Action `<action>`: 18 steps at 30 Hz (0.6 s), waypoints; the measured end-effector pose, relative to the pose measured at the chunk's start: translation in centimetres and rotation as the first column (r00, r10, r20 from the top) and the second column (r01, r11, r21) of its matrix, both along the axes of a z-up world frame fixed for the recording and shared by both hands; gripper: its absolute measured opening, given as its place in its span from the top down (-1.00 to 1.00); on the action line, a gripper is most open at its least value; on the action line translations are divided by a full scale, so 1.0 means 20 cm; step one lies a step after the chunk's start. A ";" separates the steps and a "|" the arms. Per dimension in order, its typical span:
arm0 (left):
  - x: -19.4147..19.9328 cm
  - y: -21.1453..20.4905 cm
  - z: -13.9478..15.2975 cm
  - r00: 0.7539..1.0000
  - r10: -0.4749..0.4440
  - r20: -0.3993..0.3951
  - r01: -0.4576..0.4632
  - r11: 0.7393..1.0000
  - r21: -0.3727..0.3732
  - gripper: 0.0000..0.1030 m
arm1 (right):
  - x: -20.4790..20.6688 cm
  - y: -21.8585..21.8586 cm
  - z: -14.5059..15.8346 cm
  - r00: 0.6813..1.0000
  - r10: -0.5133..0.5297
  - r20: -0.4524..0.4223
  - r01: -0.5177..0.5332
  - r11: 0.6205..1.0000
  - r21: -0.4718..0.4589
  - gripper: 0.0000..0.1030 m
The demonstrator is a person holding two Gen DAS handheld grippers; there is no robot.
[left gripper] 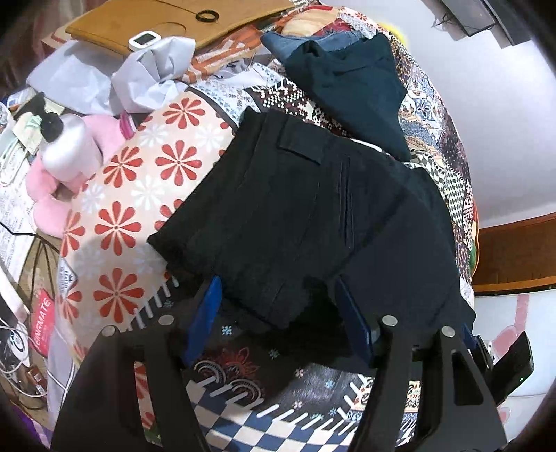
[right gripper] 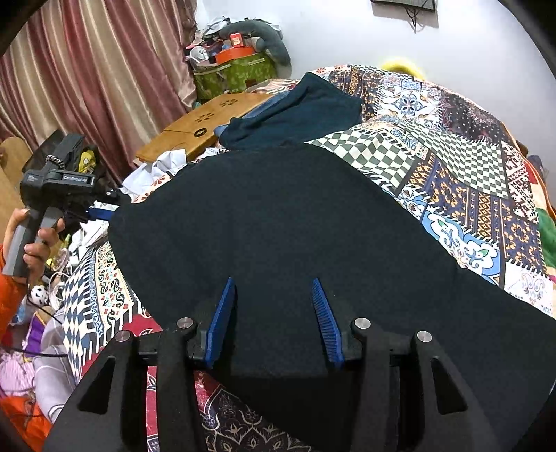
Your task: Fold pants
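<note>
Black pants (left gripper: 305,208) lie folded on a patchwork quilt (left gripper: 264,427), a flap pocket facing up. My left gripper (left gripper: 278,278) points down at their near edge. Its blue fingers (left gripper: 205,313) stand apart on either side of a pants corner without pressing on it. In the right wrist view the black pants (right gripper: 295,226) spread wide over the quilt (right gripper: 469,180). My right gripper (right gripper: 272,279) hovers over the near part of the cloth, jaws apart, pads clear of the fabric. At the far left a hand (right gripper: 34,243) holds the left gripper's handle.
A dark teal garment (left gripper: 354,80) lies beyond the pants, by a wooden lap tray (left gripper: 156,21). A flowered pillow (left gripper: 139,174), crumpled white cloth (left gripper: 153,76), a pink plush (left gripper: 62,194) and a silver bottle (left gripper: 69,146) crowd the left. Curtains (right gripper: 87,69) hang behind.
</note>
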State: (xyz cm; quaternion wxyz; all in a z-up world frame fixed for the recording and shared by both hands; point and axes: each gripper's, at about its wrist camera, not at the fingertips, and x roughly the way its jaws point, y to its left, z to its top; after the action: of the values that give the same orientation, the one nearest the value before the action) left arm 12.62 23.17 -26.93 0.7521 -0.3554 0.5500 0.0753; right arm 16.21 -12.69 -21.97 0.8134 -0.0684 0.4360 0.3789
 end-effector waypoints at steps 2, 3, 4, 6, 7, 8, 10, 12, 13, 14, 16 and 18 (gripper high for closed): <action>0.02 -0.01 -0.02 1.000 -0.004 -0.014 0.004 1.000 -0.017 -0.29 | 0.00 -0.01 0.00 1.000 -0.002 -0.003 0.002 1.000 0.008 0.16; 0.02 -0.02 -0.03 1.000 -0.003 -0.014 0.003 1.000 -0.021 -0.30 | 0.00 -0.01 -0.01 1.000 -0.002 -0.003 0.002 1.000 0.010 0.16; 0.02 -0.02 -0.03 1.000 -0.007 -0.013 0.006 1.000 -0.028 -0.32 | 0.00 -0.01 -0.01 1.000 -0.002 -0.002 0.002 1.000 0.012 0.16; 0.02 -0.03 -0.03 1.000 -0.007 -0.009 0.007 0.999 -0.033 -0.33 | -0.01 -0.01 -0.01 1.000 -0.005 0.000 0.005 1.000 0.016 0.15; 0.02 -0.03 -0.04 1.000 -0.007 -0.007 0.007 0.999 -0.035 -0.33 | -0.01 -0.01 -0.01 1.000 -0.006 0.000 0.006 1.000 0.018 0.15; 0.02 -0.03 -0.04 1.000 -0.005 -0.004 0.005 0.999 -0.037 -0.32 | -0.01 -0.01 -0.01 1.000 -0.006 0.000 0.006 1.000 0.019 0.15; 0.02 -0.02 -0.04 1.000 0.001 0.001 -0.001 1.000 -0.017 0.01 | -0.01 -0.01 -0.01 1.000 -0.008 -0.002 0.008 1.000 0.021 0.15; 0.03 -0.03 -0.03 1.000 -0.004 -0.014 0.005 0.998 0.069 0.46 | -0.01 -0.01 -0.01 1.000 -0.012 -0.004 0.012 1.000 0.022 0.15; 0.03 -0.04 -0.02 1.000 -0.012 -0.008 0.013 0.995 0.096 0.52 | -0.01 -0.01 -0.01 1.000 -0.013 -0.005 0.013 1.000 0.023 0.15; 0.03 -0.05 -0.01 1.000 -0.024 0.001 0.024 0.991 0.129 0.59 | -0.01 -0.01 -0.01 1.000 -0.015 -0.005 0.015 1.000 0.022 0.15; 0.04 -0.07 0.02 0.999 -0.042 0.012 0.039 0.981 0.192 0.66 | -0.01 -0.02 -0.01 1.000 -0.014 -0.007 0.014 1.000 0.020 0.15; 0.03 -0.09 0.09 0.998 -0.054 0.039 0.041 0.958 0.282 0.67 | -0.01 -0.02 0.00 1.000 -0.012 -0.011 0.012 1.000 0.016 0.15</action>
State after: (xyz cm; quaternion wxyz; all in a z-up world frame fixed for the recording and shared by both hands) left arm 13.19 21.36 -25.18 0.8090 -0.2331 0.5246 0.1263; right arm 16.03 -13.14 -22.04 0.8139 -0.0572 0.4377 0.3778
